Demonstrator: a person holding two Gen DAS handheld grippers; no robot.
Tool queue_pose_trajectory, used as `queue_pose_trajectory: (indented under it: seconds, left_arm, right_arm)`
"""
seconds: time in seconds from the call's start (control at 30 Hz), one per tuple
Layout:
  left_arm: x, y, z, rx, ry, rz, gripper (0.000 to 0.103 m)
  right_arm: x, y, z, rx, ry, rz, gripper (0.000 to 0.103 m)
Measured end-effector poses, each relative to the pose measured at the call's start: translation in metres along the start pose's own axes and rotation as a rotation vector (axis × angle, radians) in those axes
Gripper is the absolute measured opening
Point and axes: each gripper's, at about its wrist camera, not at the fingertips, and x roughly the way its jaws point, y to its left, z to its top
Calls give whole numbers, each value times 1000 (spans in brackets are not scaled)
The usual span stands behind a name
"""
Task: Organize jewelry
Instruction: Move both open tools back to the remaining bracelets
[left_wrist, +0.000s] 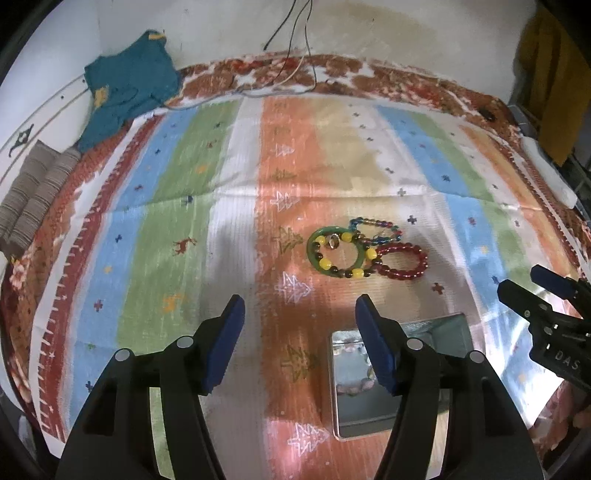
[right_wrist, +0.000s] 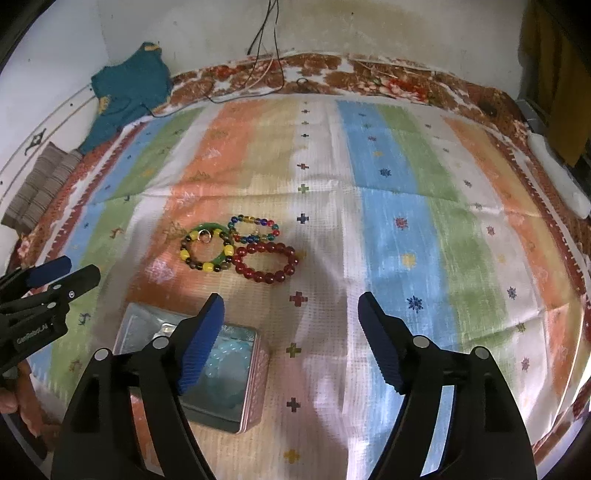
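Observation:
A cluster of jewelry lies on the striped cloth: a green bangle (left_wrist: 314, 254) (right_wrist: 216, 226), a yellow-and-dark bead bracelet (left_wrist: 356, 272) (right_wrist: 207, 266), a small ring (left_wrist: 334, 240) (right_wrist: 204, 235), a multicolour bead bracelet (left_wrist: 380, 223) (right_wrist: 255, 221) and a red bead bracelet (left_wrist: 404, 275) (right_wrist: 267, 275). An open metal tin (left_wrist: 436, 332) (right_wrist: 255, 376) holds a pale bracelet (right_wrist: 231, 363). My left gripper (left_wrist: 299, 306) is open and empty, short of the cluster. My right gripper (right_wrist: 291, 302) is open and empty, just right of the tin.
A teal garment (left_wrist: 125, 92) (right_wrist: 125, 92) and a folded grey cloth (left_wrist: 33, 188) (right_wrist: 40, 181) lie at the far left. Thin cables (left_wrist: 291, 48) (right_wrist: 266, 40) hang at the back wall. A white bar (left_wrist: 550, 173) (right_wrist: 557, 177) lies at the right edge.

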Motion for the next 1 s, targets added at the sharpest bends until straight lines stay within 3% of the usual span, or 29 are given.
queue_pose_trajectory:
  seconds: [0.5,0.77,1.0]
  left_arm:
    - [56,-4,22,22,94,41,65]
    - [89,2,30,-8,158,24,66]
    - [106,-3,40,13,175,24,66]
  right_arm:
    - [47,-11,25,24,72,-23,82]
    - [72,-25,32,82,112,-3,82]
    - [100,-22,35,52,170,0,82]
